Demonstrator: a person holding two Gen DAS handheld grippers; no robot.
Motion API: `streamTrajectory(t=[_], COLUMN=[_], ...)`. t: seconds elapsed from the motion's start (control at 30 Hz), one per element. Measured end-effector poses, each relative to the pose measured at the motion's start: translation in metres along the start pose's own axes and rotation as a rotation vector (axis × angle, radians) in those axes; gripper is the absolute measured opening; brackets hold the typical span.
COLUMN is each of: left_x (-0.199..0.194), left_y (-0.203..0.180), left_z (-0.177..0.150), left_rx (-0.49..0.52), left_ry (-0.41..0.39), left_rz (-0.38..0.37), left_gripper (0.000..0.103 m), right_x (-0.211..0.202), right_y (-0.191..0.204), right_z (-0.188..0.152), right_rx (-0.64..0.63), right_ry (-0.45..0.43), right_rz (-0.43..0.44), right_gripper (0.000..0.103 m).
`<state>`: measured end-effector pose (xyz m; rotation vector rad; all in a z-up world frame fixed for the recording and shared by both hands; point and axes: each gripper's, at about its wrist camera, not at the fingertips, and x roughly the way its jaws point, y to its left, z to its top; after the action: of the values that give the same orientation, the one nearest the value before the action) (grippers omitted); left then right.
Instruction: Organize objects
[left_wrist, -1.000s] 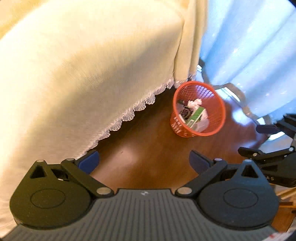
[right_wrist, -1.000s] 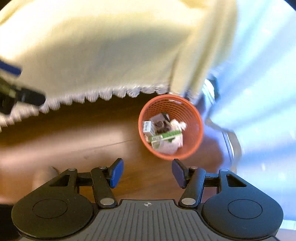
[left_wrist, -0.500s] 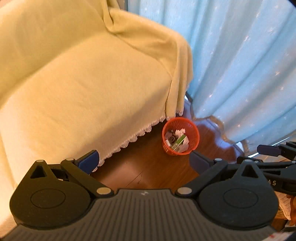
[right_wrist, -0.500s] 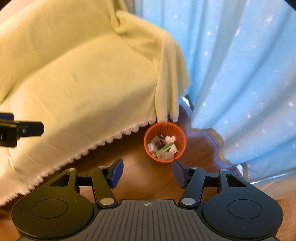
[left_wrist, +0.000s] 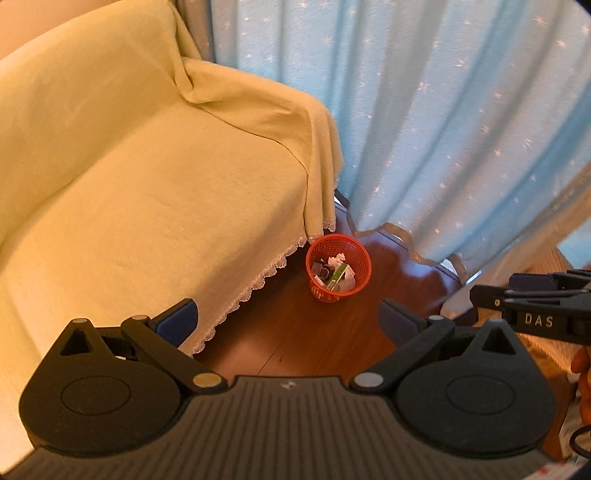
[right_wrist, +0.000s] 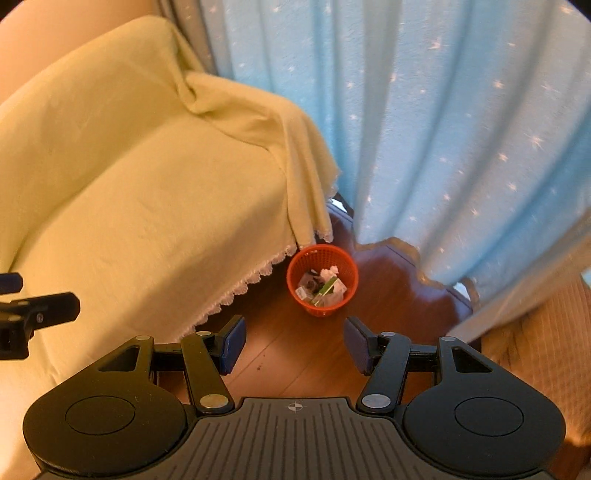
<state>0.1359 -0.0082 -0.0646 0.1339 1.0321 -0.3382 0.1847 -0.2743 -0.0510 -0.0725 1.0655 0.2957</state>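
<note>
Orange mesh basket (left_wrist: 338, 268) stands on the brown wooden floor (left_wrist: 295, 332), just beside the lace-trimmed corner of the yellow cover (left_wrist: 147, 184) draped over the sofa, with crumpled paper and a green-edged box (right_wrist: 325, 287) among the scraps inside it. Pale blue curtain (left_wrist: 443, 129) with small white stars hangs behind, its hem touching the floor and leaving a strip of bare wood around the basket's right side. Open floor lies between the basket and both tools. The left tool (left_wrist: 286, 319) is released, its blue pads wide apart and holding nothing. The right tool (right_wrist: 293, 341) is likewise spread and empty. In the left wrist view the right tool's side shows the white letters "DAS" (left_wrist: 538, 319). Writing on the scraps in the basket is too small to read.
</note>
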Motion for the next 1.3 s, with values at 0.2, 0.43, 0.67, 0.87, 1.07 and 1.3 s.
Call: streamTrajectory(t=[0.2, 0.43, 0.67, 0.87, 1.07, 1.3], left_x=[-0.036, -0.059, -0.071, -0.074, -0.074, -0.073], left_y=[0.021, 0.036, 0.040, 0.038, 0.035, 0.029], left_z=[-0.011, -0.020, -0.025, -0.027, -0.028, -0.028], left_rx=[0.046, 0.018, -0.050, -0.065, -0.049, -0.046], left_ry=[-0.032, -0.046, -0.059, -0.054, -0.052, -0.044], left_rz=[0.010, 0.042, 0.067, 0.087, 0.114, 0.098], left_gripper=[0.102, 0.102, 0.102, 0.102, 0.102, 0.102], right_x=[-0.032, -0.053, -0.059, -0.060, -0.062, -0.064], right_y=[0.028, 0.048, 0.050, 0.047, 0.041, 0.034], right_z=[-0.013, -0.012, -0.014, -0.017, -0.017, -0.019], right_rx=[0.015, -0.062, -0.125, -0.109, -0.081, -0.063], right_ry=[-0.038, -0.073, -0.073, -0.069, -0.065, -0.062], right_rz=[-0.007, 0.023, 0.042, 0.040, 0.045, 0.037], right_gripper=[0.056, 0.056, 0.056, 0.056, 0.056, 0.056])
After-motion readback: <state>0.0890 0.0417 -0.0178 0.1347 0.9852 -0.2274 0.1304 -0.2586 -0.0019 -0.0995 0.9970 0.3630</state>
